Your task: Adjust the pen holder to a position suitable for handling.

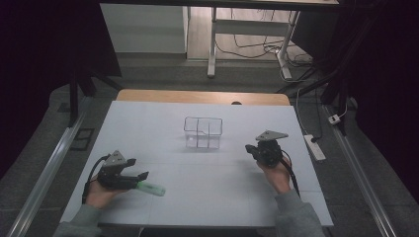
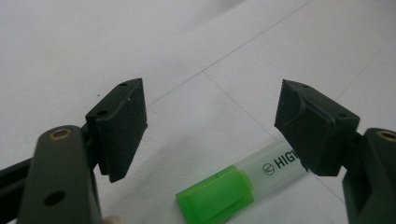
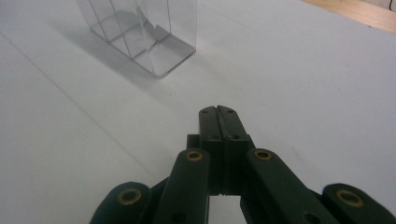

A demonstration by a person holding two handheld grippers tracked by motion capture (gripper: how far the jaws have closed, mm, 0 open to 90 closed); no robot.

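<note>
Marker: I see a green-capped highlighter with a clear barrel [image 2: 238, 185] lying flat on the white table [image 1: 207, 192].
Left gripper [image 2: 210, 126]: jaws wide apart, straddling it, gripping nothing.
Right gripper [image 3: 219, 114]: jaws pressed together, empty.

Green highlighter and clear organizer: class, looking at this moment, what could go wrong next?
1. The left hand-held gripper stands open over the green highlighter, which lies off-centre near one pad; closing may roll it away.
2. The clear organizer looks light, and nothing steadies it: the right hand-held gripper is shut, apart from it.

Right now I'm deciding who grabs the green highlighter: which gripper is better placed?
Left. The left gripper is open right over the highlighter; the right gripper is shut, away from it.
</note>
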